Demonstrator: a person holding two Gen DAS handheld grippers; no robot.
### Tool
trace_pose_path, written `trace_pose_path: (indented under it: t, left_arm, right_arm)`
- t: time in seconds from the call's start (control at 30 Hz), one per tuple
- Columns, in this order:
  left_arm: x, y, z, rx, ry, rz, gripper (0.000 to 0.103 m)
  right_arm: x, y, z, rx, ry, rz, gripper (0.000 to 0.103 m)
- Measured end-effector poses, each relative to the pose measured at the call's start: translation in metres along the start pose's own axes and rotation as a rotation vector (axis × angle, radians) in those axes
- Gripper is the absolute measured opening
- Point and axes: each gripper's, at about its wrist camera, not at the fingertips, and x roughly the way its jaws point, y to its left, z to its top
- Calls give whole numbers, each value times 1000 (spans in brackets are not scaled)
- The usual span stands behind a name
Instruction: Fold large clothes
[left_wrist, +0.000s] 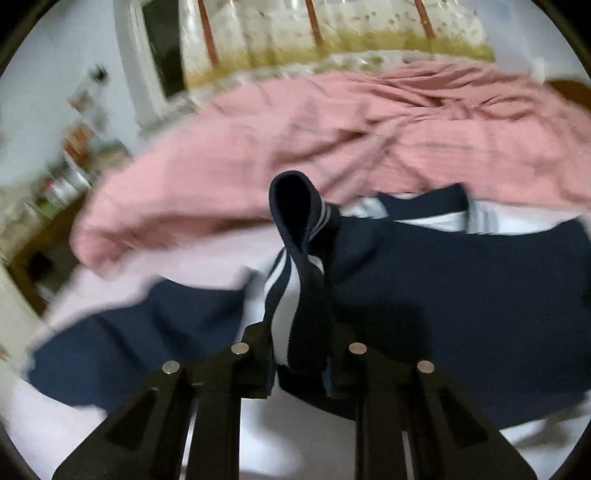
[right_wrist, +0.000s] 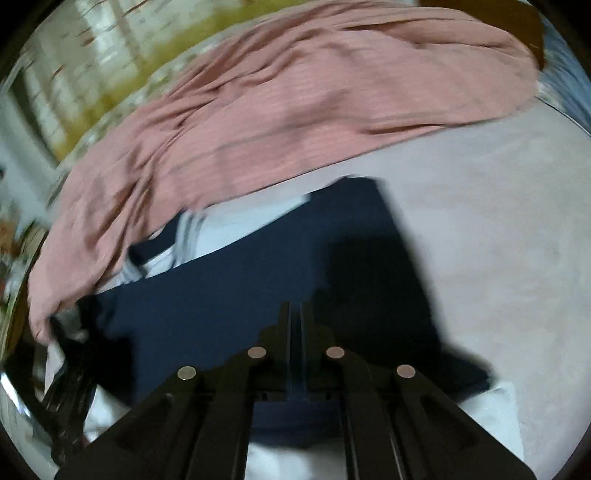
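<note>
A navy garment (left_wrist: 461, 295) with white stripes was spread on the pale bed (right_wrist: 498, 240). Its striped band (left_wrist: 295, 266) was clamped by the left gripper (left_wrist: 299, 347); navy fabric was pinched by the right gripper (right_wrist: 295, 328).

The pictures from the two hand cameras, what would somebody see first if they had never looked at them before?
Probably the big pink cloth, rumpled across the far part of the bed. Next, the dark blue garment spread in front of it, nearer the cameras. Its blue and white striped band loops up from between the fingers of the left gripper, while the right gripper is pinched shut on the blue fabric.
</note>
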Motion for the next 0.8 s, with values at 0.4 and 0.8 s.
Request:
trace_pose_path:
  t: [0.4, 0.8]
  left_arm:
    - [33, 38, -8, -83, 119, 54, 17]
    - [32, 67, -5, -195, 122, -48, 61]
  right_arm:
    - [50, 8, -13, -169, 80, -134, 4]
    - [29, -24, 1, -65, -9, -114, 4]
